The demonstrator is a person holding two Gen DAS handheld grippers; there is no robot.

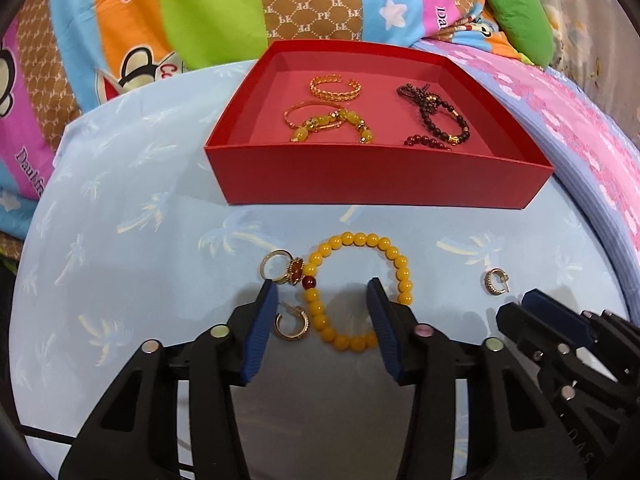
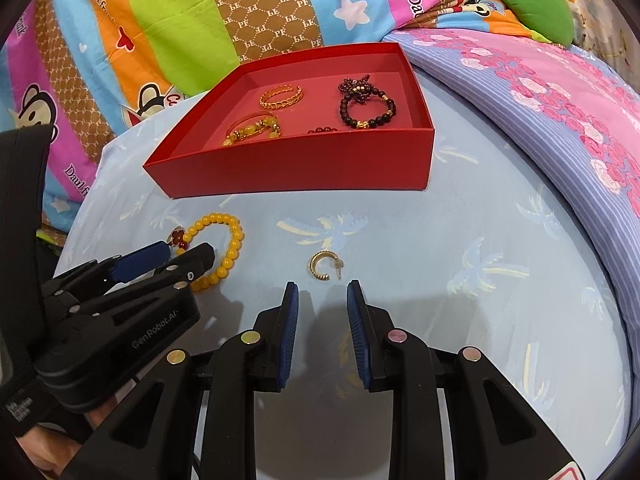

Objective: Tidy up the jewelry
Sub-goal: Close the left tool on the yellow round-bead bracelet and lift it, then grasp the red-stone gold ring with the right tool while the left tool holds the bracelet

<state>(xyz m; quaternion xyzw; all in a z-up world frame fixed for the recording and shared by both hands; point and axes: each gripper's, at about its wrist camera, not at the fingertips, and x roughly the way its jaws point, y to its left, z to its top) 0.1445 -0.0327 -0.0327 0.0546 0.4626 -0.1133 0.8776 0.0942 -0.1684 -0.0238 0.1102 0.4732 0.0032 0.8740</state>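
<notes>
A bed covered in a pale blue sheet (image 1: pixel 120 208) printed with faint palm trees carries everything here; bright striped cartoon bedding (image 1: pixel 132 12) is heaped along its far edge and a pink flowered quilt (image 1: pixel 580 128) rises along its right edge. Toward the far edge sits an open red box (image 1: pixel 376 176), shallow and lidless, likely the place where the jewelry is being collected: it already holds a gold chain cuff (image 1: pixel 335 86), a gold bangle with yellow stones (image 1: pixel 328 124), a dark beaded bracelet (image 1: pixel 444 118) and a few dark red beads (image 1: pixel 426 143) against its near wall. The loose pieces lie on the sheet in front of the box, toward the near edge. The largest is a yellow bead bracelet (image 1: pixel 356 288) with one red bead. The left gripper (image 1: pixel 322 292) points steeply down over it, jaws at a middling width with nothing pressed between them; the left side of the bracelet lies in the gap, which suggests a grasp being lined up. Touching the bracelet's left side is a gold ring with an amber stone (image 1: pixel 282 270), and just below it, beside the left finger, a gold hoop earring (image 1: pixel 291 326). The right gripper (image 2: pixel 322 292) hangs over the sheet further right, jaws fairly narrow and empty. Just beyond its tips lies the matching twisted gold hoop earring (image 2: pixel 323 267), apart from everything else, probably that gripper's next target.
</notes>
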